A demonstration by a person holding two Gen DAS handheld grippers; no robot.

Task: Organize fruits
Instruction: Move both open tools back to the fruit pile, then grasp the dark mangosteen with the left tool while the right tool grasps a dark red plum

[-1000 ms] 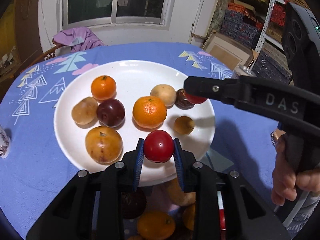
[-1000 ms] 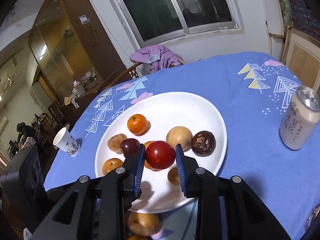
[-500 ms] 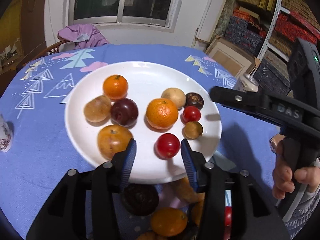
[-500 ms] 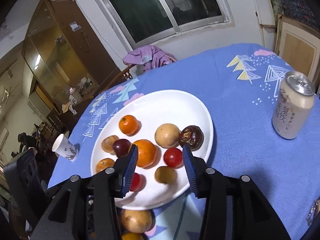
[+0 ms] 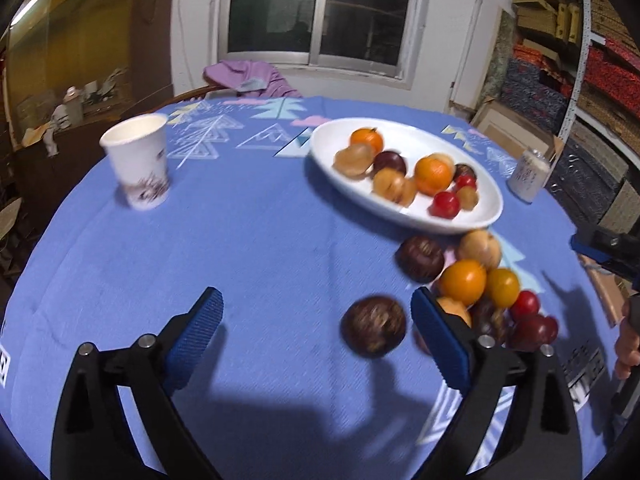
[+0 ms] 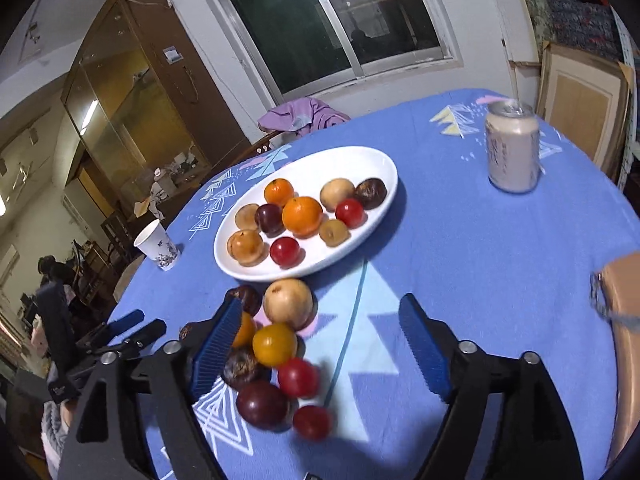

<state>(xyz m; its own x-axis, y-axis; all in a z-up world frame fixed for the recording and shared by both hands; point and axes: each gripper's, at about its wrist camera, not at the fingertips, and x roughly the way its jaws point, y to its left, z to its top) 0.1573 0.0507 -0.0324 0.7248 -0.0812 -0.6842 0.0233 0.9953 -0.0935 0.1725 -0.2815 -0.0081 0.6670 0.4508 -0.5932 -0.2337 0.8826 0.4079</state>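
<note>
1. Two grippers are in our hands, and both have their jaws opening wide with nothing pressed between the pads: the left gripper (image 5: 316, 324) and the right gripper (image 6: 320, 344).
2. Between the left pads lies a dark brown fruit (image 5: 373, 331) on the cloth, close to the pad at 3 o'clock but ungripped; the view is blurred, so we cannot tell whether it touches that pad.
3. Between the right pads we see the loose pile of fruits (image 6: 276, 356) on the cloth, crowded against the pad at 9 o'clock: a pale round fruit, a yellow one, a dark plum and red tomatoes (image 6: 298, 377).
4. Beyond the pile, at 12 o'clock from the right gripper, sits the white plate (image 6: 376, 164) holding ten fruits, among them two oranges (image 6: 302, 216) and two red tomatoes.
5. On the blue tablecloth (image 6: 480, 260) a drink can (image 6: 513, 147) stands at 1 o'clock of the plate, well apart.
6. A paper cup (image 5: 138, 162) stands at 10 o'clock from the left gripper.
</note>
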